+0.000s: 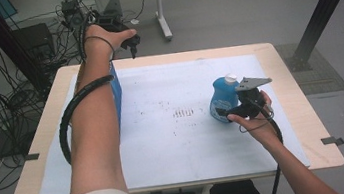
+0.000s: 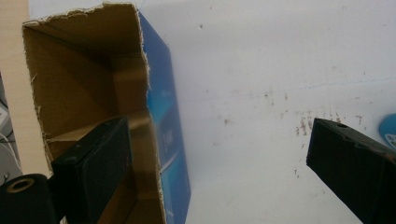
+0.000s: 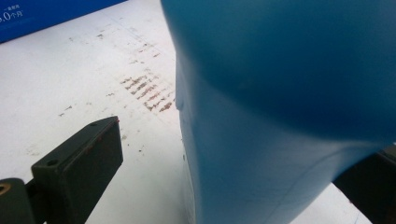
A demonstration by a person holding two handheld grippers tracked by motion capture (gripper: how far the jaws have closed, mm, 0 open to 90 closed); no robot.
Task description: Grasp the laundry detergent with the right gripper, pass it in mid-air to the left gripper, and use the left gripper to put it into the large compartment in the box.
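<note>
Straddling the blue bottle, the right gripper stood with its jaws apart, one on each side, not pressing it. Beyond lay the stained white sheet. Farther off, the left gripper, jaws spread wide, hung over the torn blue carton, one jaw inside its open top.

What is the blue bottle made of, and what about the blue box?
The blue bottle looks like smooth, slightly glossy plastic: one even colour, rounded moulded shape, white cap. The blue box looks like cardboard: brown, matt inside, with ragged torn edges at its open top, and a shinier blue printed outside.
</note>
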